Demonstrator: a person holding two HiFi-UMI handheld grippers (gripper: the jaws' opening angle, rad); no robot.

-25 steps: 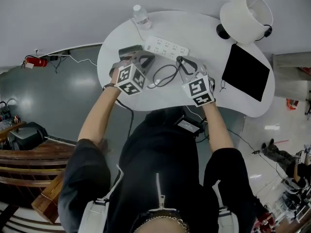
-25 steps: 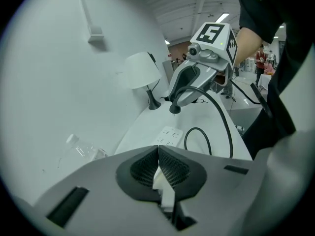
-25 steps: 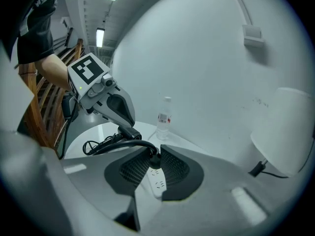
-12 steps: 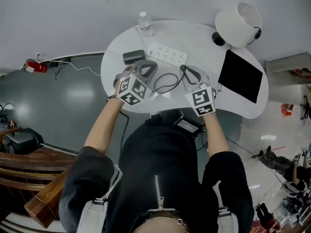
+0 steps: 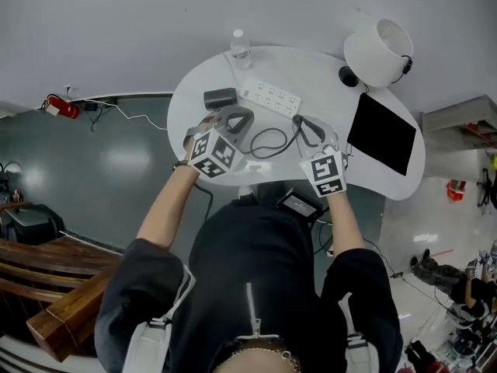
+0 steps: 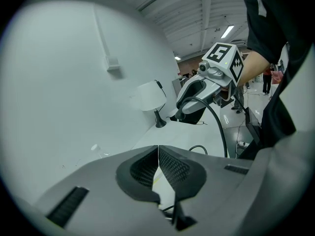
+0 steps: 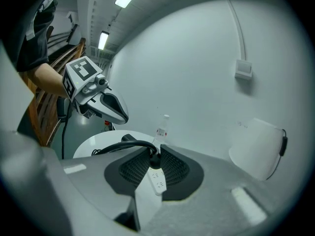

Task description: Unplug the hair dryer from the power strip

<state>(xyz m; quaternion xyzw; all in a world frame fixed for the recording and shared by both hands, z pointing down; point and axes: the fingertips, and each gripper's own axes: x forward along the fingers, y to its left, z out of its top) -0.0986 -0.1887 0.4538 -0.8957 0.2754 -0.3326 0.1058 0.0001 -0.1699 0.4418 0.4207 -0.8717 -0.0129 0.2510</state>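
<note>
Left gripper [image 6: 158, 150]: fingers fully closed, empty. Right gripper [image 7: 155, 152]: fingers clamped on plug [image 7: 154, 159], lower centre of frame; strip [image 7: 157, 180] visible just below it.

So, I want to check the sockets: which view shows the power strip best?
The head view: the whole power strip lies on the table. The right gripper view shows only a piece, beyond the plug in the right hand-held gripper; the left gripper view, none clearly.
</note>
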